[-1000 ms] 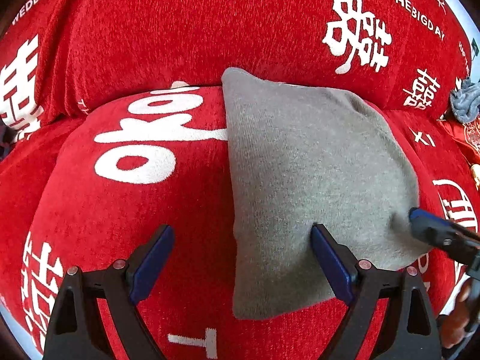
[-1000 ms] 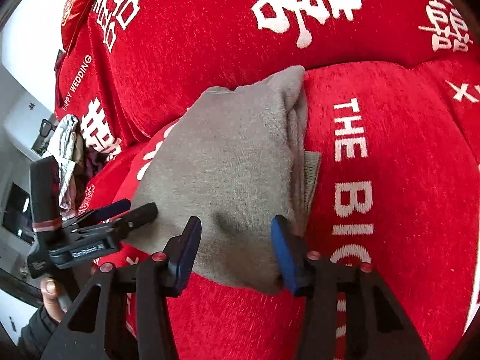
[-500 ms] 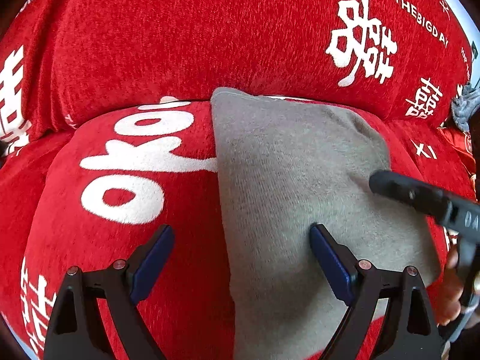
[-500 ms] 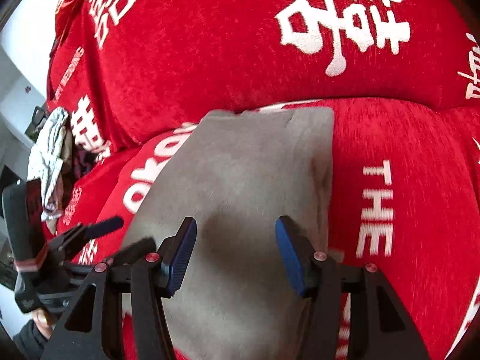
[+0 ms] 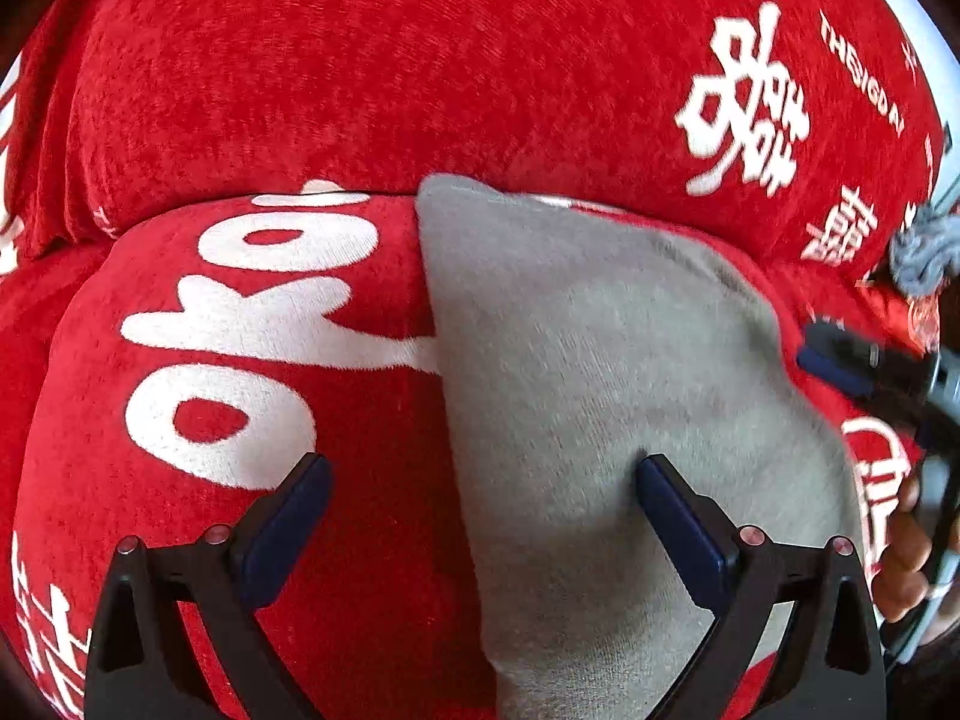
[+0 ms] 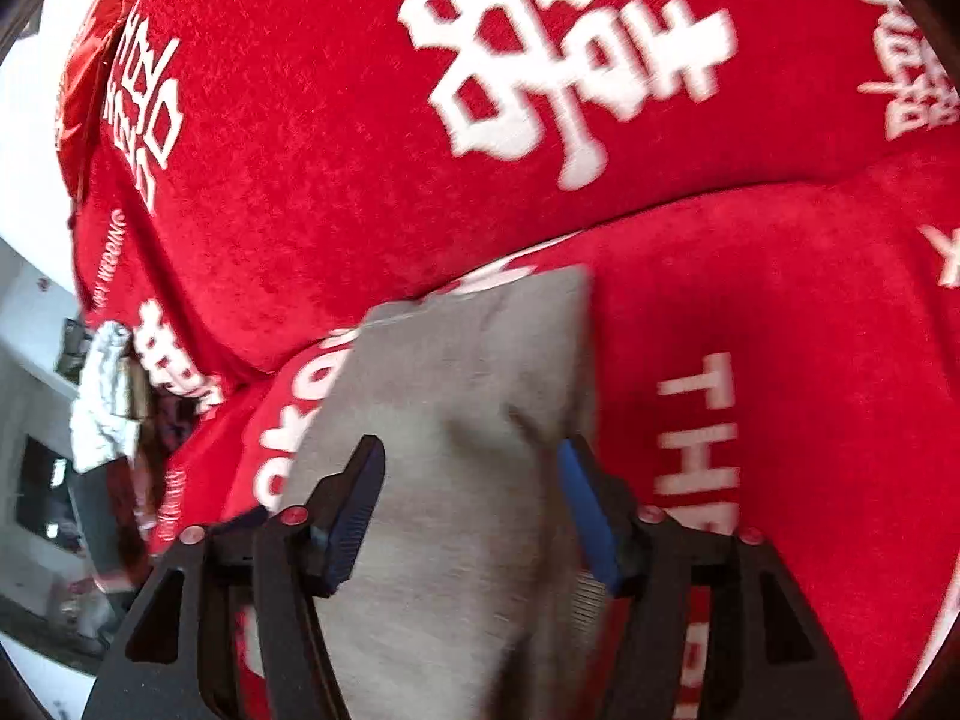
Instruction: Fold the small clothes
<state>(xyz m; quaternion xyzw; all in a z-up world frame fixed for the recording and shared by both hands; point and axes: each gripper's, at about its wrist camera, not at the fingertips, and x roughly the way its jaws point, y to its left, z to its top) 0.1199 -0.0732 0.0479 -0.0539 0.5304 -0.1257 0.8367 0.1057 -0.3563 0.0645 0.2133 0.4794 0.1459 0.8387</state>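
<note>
Grey knit garment (image 5: 606, 396), folded into a flat panel, lies on the red sofa seat cushion (image 5: 198, 546), far corner touching the red back cushion (image 5: 390, 78). Its left edge runs straight across the seat, covering the end of the white "OKOK" lettering (image 5: 240, 354); bare red seat lies to the left of that edge.

Left gripper (image 5: 480, 516): jaws spread wide, gripping nothing. They straddle the left edge, one finger over red fabric, the other over grey cloth.

Right gripper (image 6: 471, 504): jaws apart, both fingers over the garment, nothing pinched. The garment's right edge (image 6: 585, 360) shows stacked layers; red seat beyond it is printed "THE" (image 6: 702, 432).

Back cushion carries white double-happiness characters (image 5: 744, 108) and "THEBIGDAY" (image 5: 864, 78); "WEDDING" (image 6: 108, 258) is legible in the right wrist view. A grey bundle (image 5: 924, 252) sits at the far right edge.
</note>
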